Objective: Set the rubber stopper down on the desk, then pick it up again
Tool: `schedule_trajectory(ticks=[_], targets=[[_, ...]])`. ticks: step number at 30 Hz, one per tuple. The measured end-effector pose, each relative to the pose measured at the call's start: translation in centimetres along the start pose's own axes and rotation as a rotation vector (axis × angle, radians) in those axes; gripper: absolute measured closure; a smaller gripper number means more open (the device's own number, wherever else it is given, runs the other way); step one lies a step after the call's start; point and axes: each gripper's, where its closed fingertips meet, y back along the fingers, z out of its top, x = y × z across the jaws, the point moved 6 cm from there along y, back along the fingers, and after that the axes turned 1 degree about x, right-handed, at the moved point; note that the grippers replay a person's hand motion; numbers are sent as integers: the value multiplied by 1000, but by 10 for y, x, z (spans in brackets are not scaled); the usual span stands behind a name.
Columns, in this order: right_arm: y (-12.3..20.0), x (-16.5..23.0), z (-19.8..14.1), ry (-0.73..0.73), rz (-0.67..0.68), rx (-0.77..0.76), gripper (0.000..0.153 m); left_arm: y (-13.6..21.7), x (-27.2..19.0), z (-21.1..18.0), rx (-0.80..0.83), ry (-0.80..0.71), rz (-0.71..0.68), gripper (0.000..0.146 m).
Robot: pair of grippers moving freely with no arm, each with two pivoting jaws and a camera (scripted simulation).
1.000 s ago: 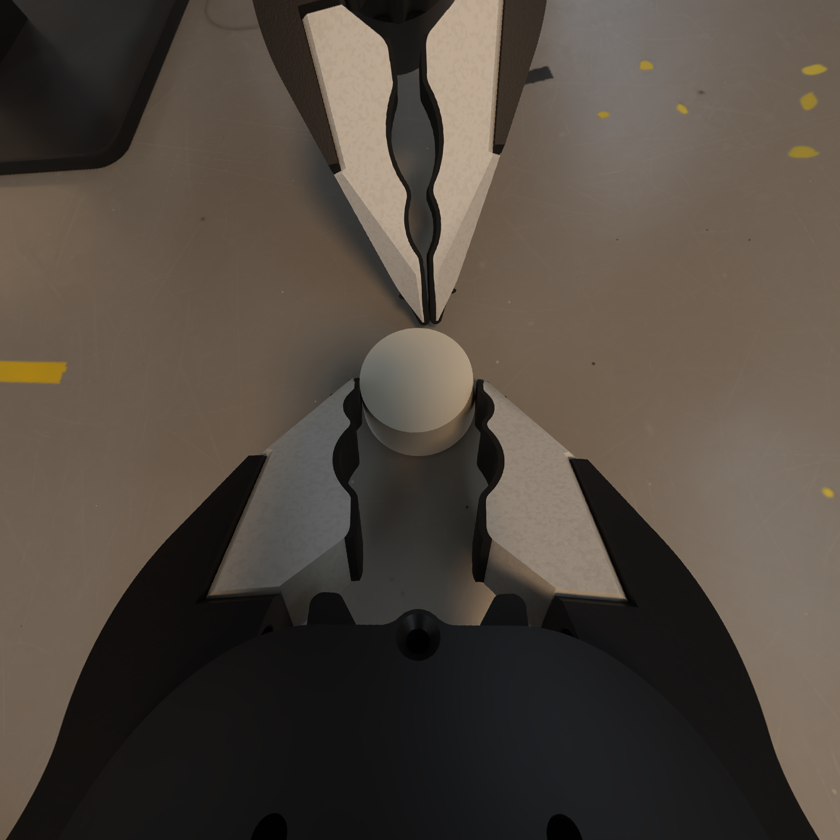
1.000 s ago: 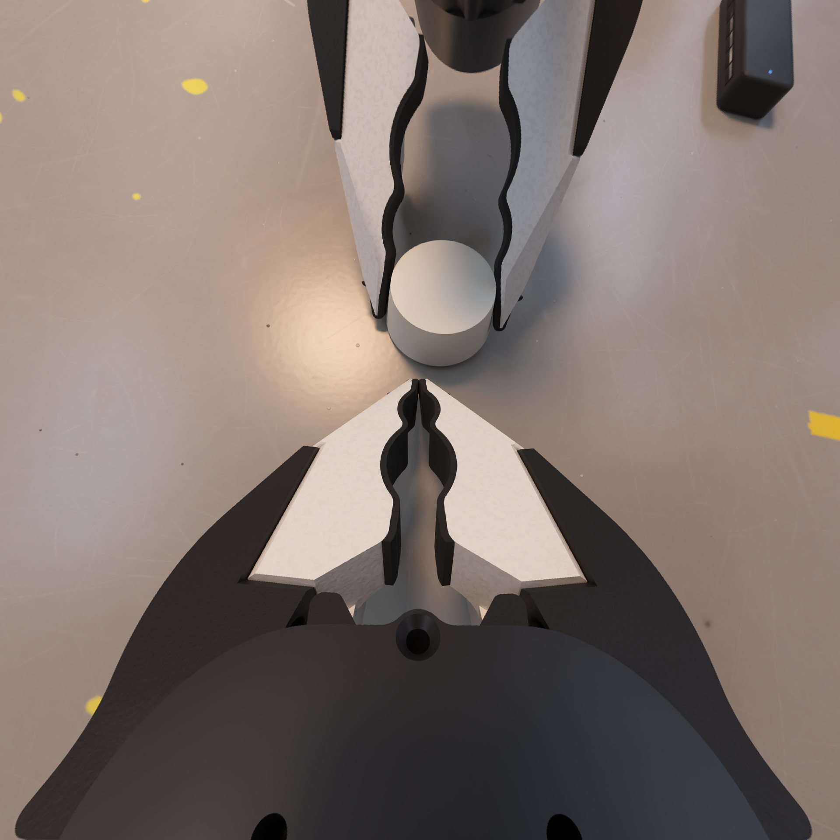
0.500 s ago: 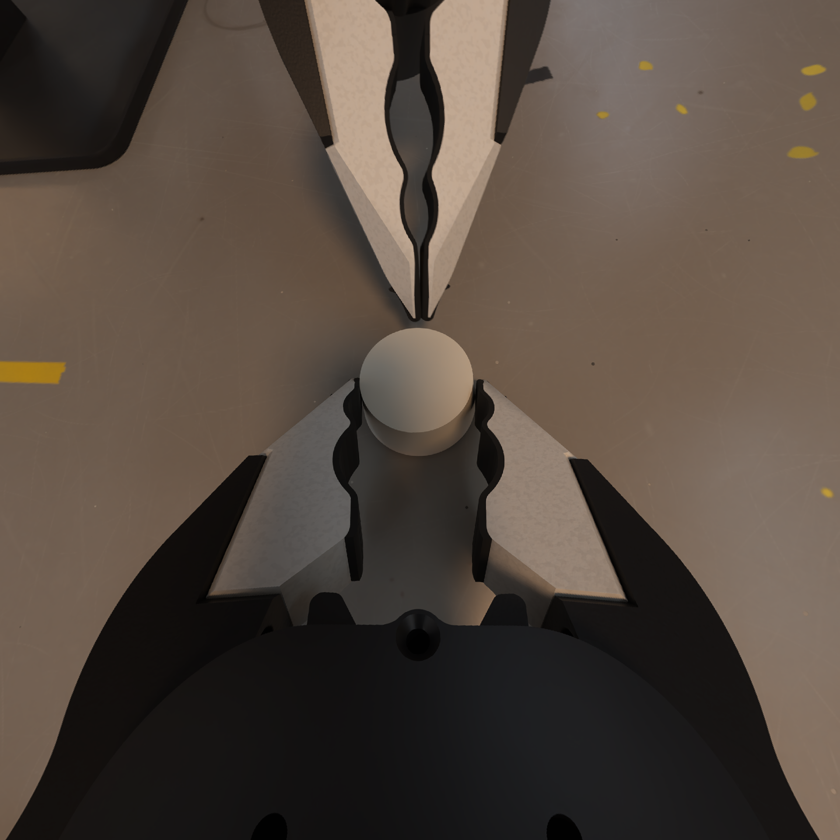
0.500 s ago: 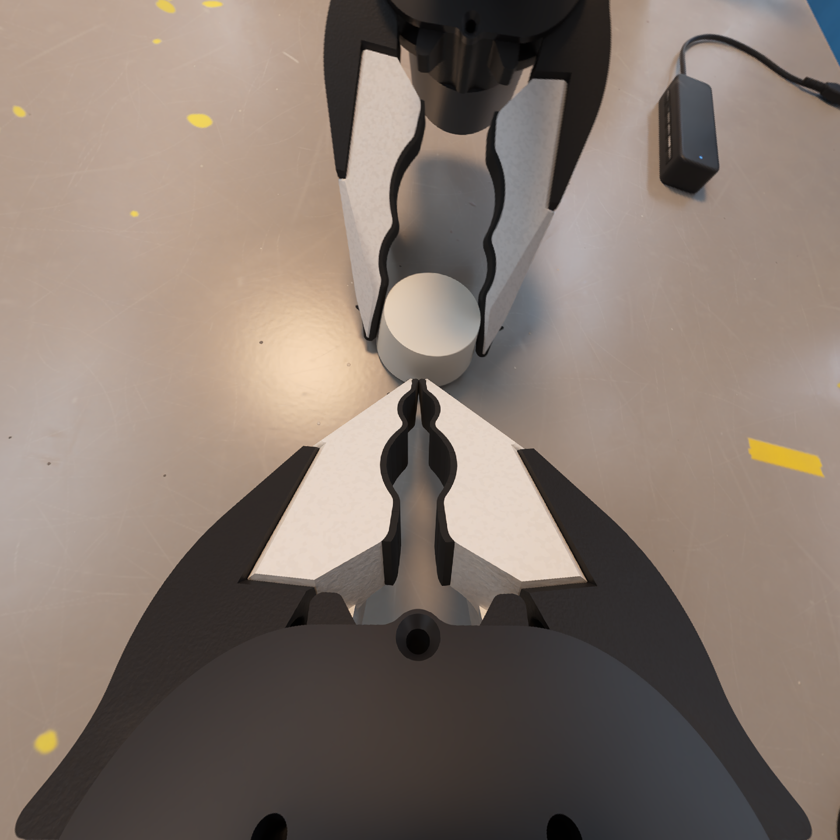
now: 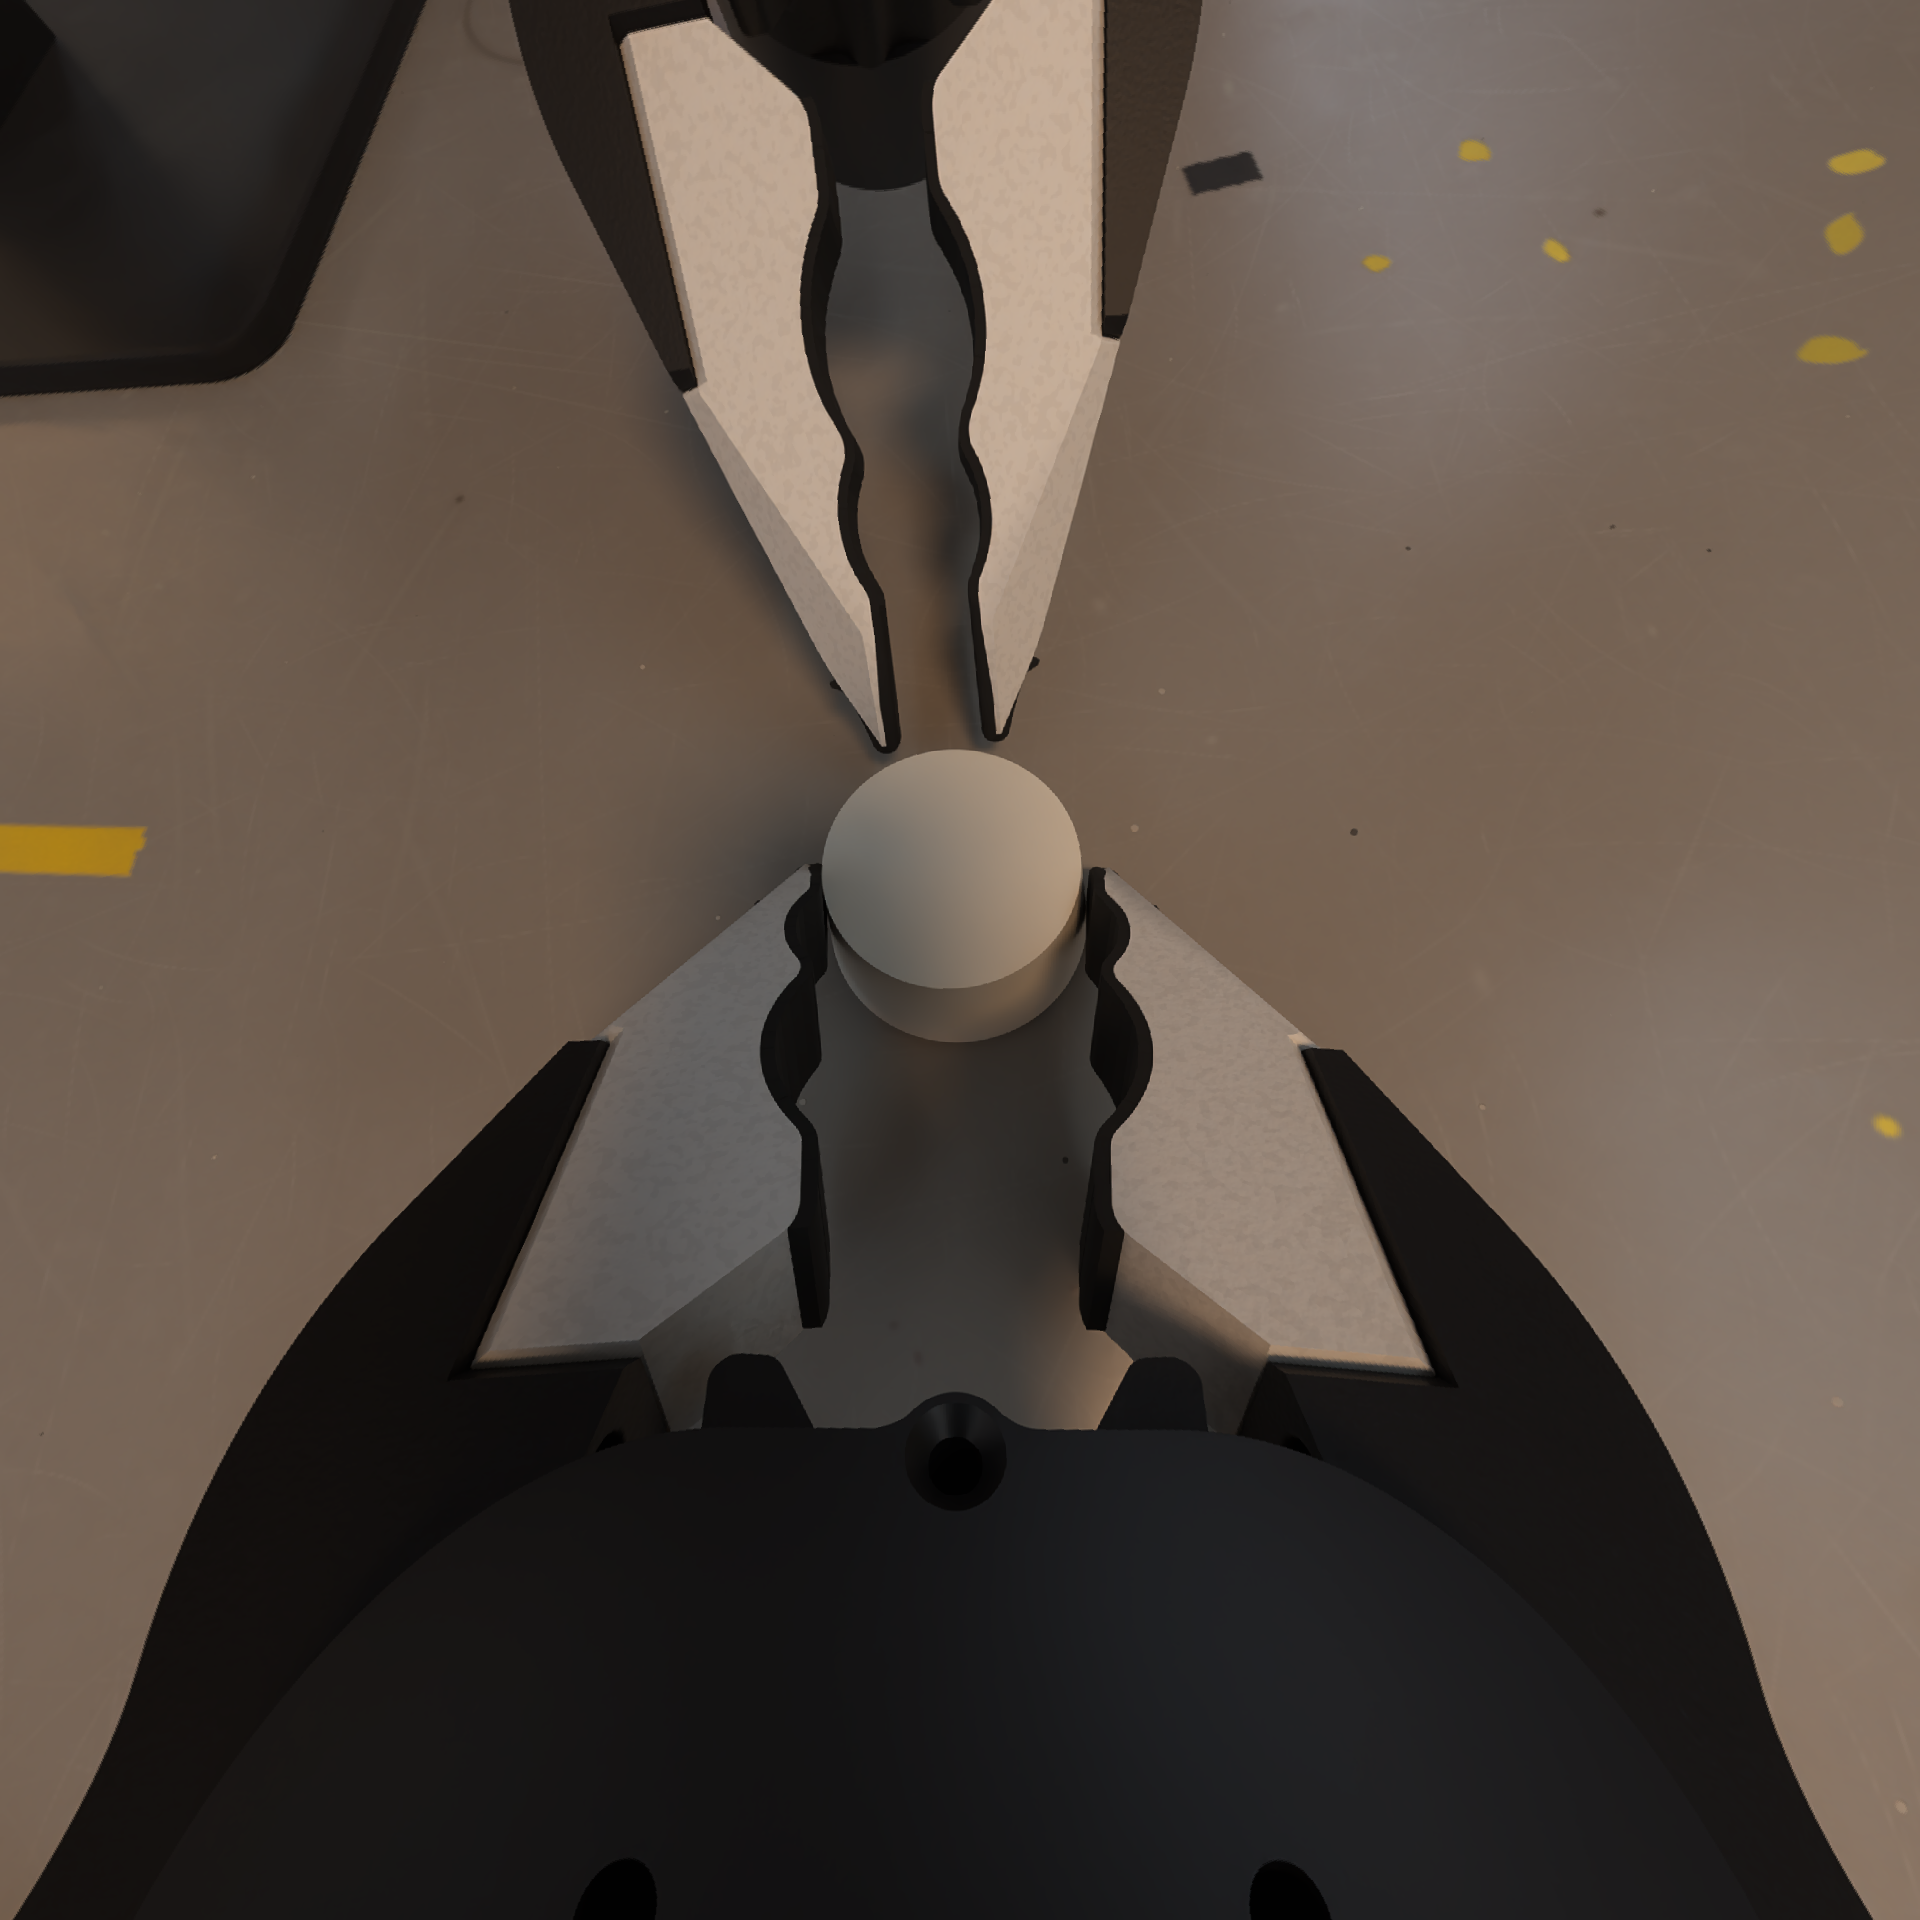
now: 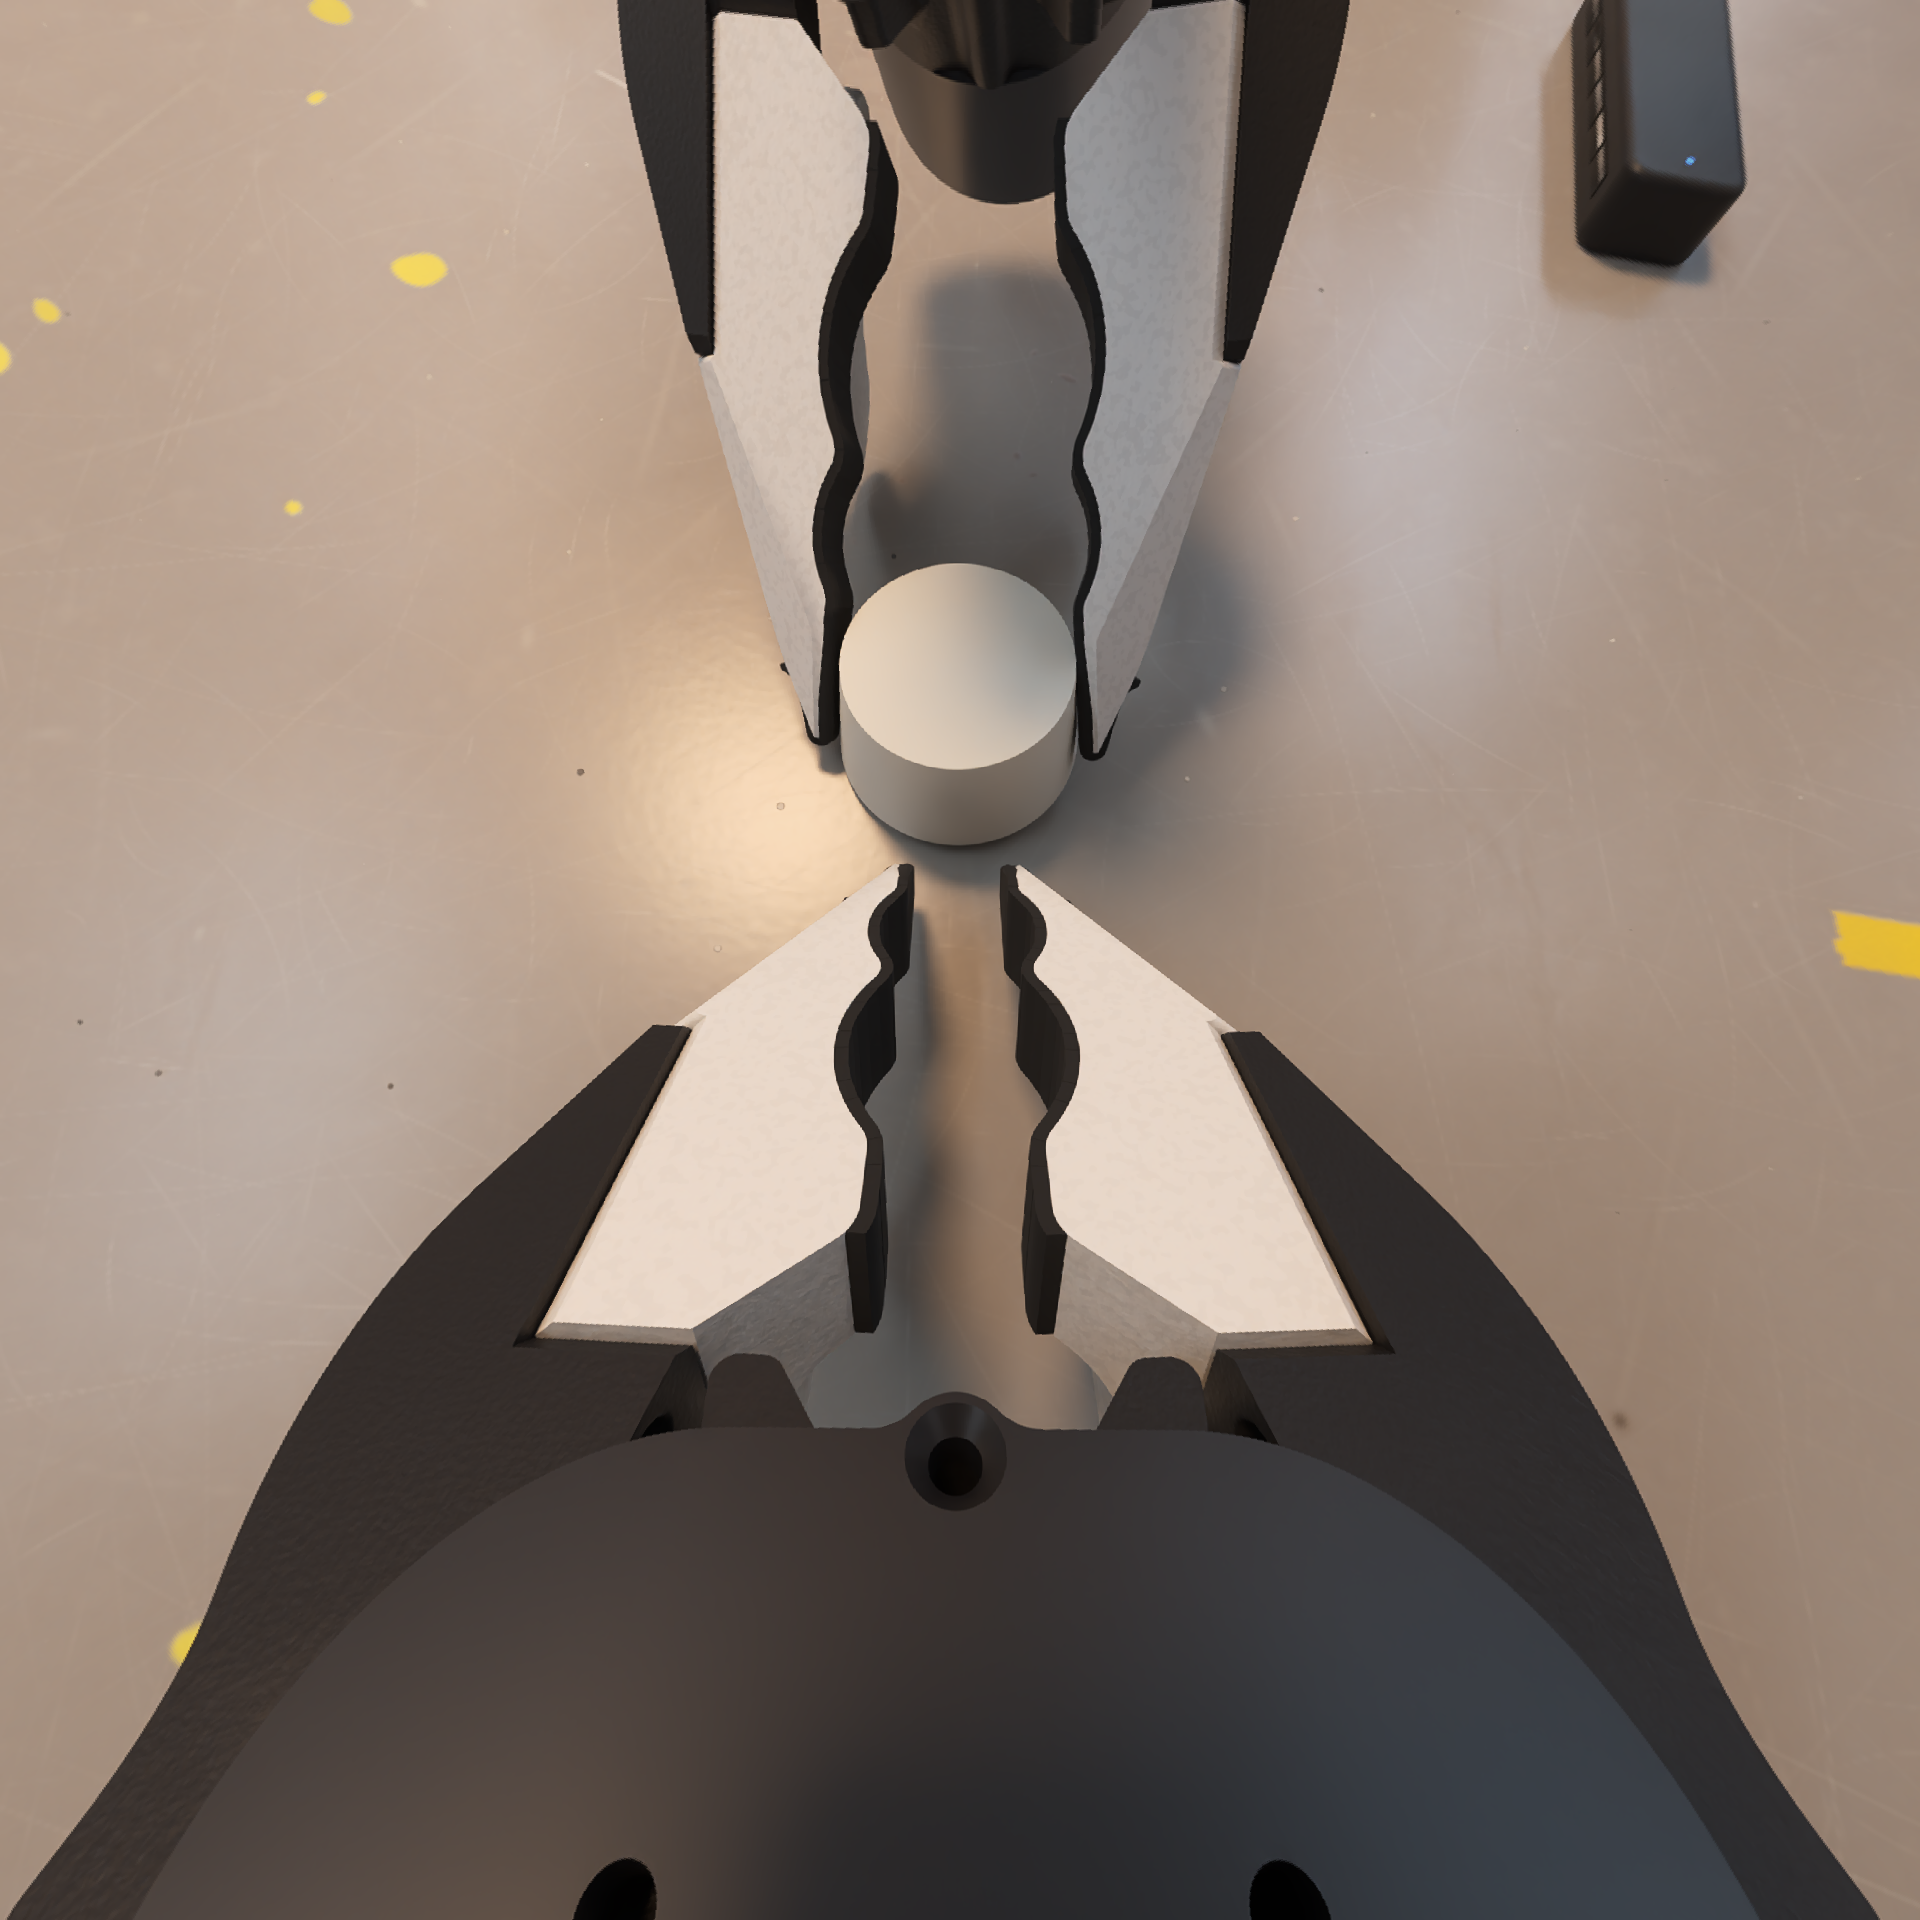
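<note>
Tip to tip — left tongs (image 5: 953, 914) pinching the rubber stopper (image 5: 951, 883), right tongs (image 6: 956, 883) slightly spread.

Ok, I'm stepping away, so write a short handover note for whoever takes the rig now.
Left gripper: fingers closed on the rubber stopper, which stands upright; whether it touches the desk cannot be told.
Right gripper: fingers parted, holding nothing, tips just short of the stopper, facing the left gripper.
Nearby: black box, yellow tape.
Done: stopper brought low to the desk.
Left: release it, then pick it up again.
</note>
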Motion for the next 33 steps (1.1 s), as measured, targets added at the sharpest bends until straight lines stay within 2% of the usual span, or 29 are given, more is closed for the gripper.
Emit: schedule_trajectory(ticks=[4, 8, 13, 17, 21, 24, 28, 33], targets=[[-1, 0, 1, -6, -1, 12, 138, 0, 0, 0, 0, -1, 0, 96], [3, 0, 6, 58, -38, 68, 151, 0, 0, 0, 0, 1, -2, 96], [4, -2, 9, 70, -63, 189, 151, 0, 0, 0, 0, 1, -2, 96], [8, -7, 2, -46, -35, 128, 151, 0, 0, 0, 0, 1, -2, 96], [14, -15, -4, -76, -113, 94, 153, 0, 0, 0, 1, 2, -4, 96], [9, -17, -5, -123, -93, 67, 153, 0, 0, 0, 1, 2, -4, 96], [0, -12, -1, -100, -60, 87, 153, 0, 0, 0, 2, 7, -3, 96], [-1, -9, 2, -133, -15, 24, 153, 0, 1, 0, 2, 12, 2, 96]])
